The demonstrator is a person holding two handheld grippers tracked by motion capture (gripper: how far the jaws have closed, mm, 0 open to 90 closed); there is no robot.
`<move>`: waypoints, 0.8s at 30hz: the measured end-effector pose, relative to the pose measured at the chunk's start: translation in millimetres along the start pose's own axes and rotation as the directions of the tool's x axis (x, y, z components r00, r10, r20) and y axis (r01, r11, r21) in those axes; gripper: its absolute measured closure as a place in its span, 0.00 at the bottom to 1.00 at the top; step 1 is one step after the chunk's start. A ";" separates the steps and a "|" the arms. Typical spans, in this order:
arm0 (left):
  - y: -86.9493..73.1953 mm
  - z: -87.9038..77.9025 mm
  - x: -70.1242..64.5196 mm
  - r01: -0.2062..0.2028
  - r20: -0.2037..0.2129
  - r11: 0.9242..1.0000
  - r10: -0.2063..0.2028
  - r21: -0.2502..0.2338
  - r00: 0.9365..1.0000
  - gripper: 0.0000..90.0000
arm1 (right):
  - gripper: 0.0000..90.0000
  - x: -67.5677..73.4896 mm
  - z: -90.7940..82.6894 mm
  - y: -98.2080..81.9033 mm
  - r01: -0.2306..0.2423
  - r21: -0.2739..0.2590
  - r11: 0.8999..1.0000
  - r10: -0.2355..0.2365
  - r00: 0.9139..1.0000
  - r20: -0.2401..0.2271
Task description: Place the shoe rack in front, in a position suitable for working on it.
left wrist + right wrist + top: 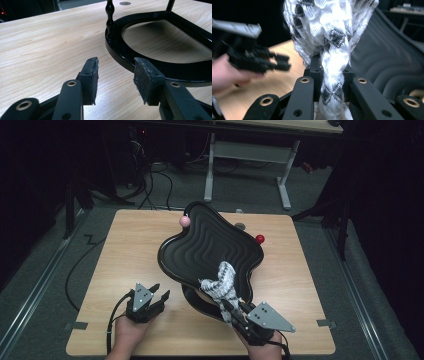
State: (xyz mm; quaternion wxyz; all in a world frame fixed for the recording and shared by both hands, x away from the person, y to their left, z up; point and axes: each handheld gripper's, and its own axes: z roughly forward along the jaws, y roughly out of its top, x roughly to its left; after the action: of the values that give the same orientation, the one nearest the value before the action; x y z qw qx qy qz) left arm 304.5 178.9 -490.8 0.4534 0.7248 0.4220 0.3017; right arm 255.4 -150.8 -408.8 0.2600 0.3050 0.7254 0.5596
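I've got the right gripper (pixel 235 312) with its jaws pinching a black-and-white knitted cloth (pixel 221 282), the fabric bunched tight between the pads and spilling up over the near edge of the wavy black tray (pixel 205 245). In the right gripper view the cloth (pixel 329 37) fills the space right ahead of the jaws, with the ribbed tray (pixel 382 67) just behind it. My left gripper (pixel 161 293) hovers over the wooden surface (pixel 130 250) near the tray's stand, jaws spread with nothing between them; in the left gripper view its pads (pixel 91 78) point at the black ring base (pixel 125 60).

Risk as I read it: the tray sits tilted on its stand, so a hard drag with the cloth could rock or tip it. The pink ball (pixel 185 221) and red ball (pixel 260 239) at the far rim could get knocked loose. The cloth could also slip from the jaws if it snags.
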 end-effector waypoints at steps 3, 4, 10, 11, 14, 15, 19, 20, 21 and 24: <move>0.8 2.3 0.2 0.005 0.009 1.000 -0.004 -0.003 1.000 0.60 | 0.88 -5.5 2.4 -9.2 -0.008 0.034 0.999 0.007 1.000 0.025; 1.4 3.4 0.1 0.003 0.012 1.000 -0.003 -0.003 1.000 0.60 | 0.88 -7.6 1.2 -11.4 -0.008 0.037 0.999 0.006 0.999 0.036; 6.8 12.4 -5.4 -0.014 0.035 1.000 0.014 -0.005 0.999 0.60 | 0.88 -21.1 -11.5 -17.0 -0.013 0.034 0.999 0.010 0.995 0.096; 7.9 14.2 -6.8 -0.018 0.040 1.000 0.018 -0.004 0.999 0.60 | 0.88 -24.7 -15.0 -18.3 -0.015 0.034 0.999 0.011 0.994 0.112; 11.0 21.0 -11.0 -0.021 0.061 1.000 0.022 -0.004 0.998 0.59 | 0.88 -36.2 -25.4 -21.1 -0.022 0.031 0.999 0.016 0.986 0.163; 11.9 22.9 -12.3 -0.026 0.063 1.000 0.026 -0.001 0.998 0.59 | 0.88 -43.1 -30.0 -22.1 -0.028 0.026 0.999 0.023 0.982 0.186; 16.1 31.5 -20.4 -0.041 0.089 0.999 0.041 -0.001 0.995 0.56 | 0.88 -63.9 -42.2 -25.3 -0.071 0.015 0.997 0.065 0.969 0.240; 17.5 33.2 -22.2 -0.047 0.096 0.999 0.047 0.000 0.994 0.55 | 0.88 -66.8 -46.5 -25.2 -0.067 0.004 0.998 0.064 0.968 0.244; 18.8 34.9 -24.0 -0.050 0.102 0.999 0.050 -0.002 0.994 0.54 | 0.88 -68.9 -51.6 -24.2 -0.057 -0.005 0.998 0.056 0.964 0.258; 22.6 40.8 -27.9 -0.049 0.112 0.999 0.051 -0.021 0.992 0.51 | 0.88 -80.0 -69.3 -20.8 -0.065 -0.050 0.997 0.078 0.946 0.314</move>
State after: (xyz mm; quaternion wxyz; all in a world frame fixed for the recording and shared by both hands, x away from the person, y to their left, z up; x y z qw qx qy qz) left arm 332.7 132.6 -488.3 0.4753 0.7467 0.3747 0.2758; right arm 256.8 -258.7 -409.6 0.3582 0.4117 0.6517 0.5267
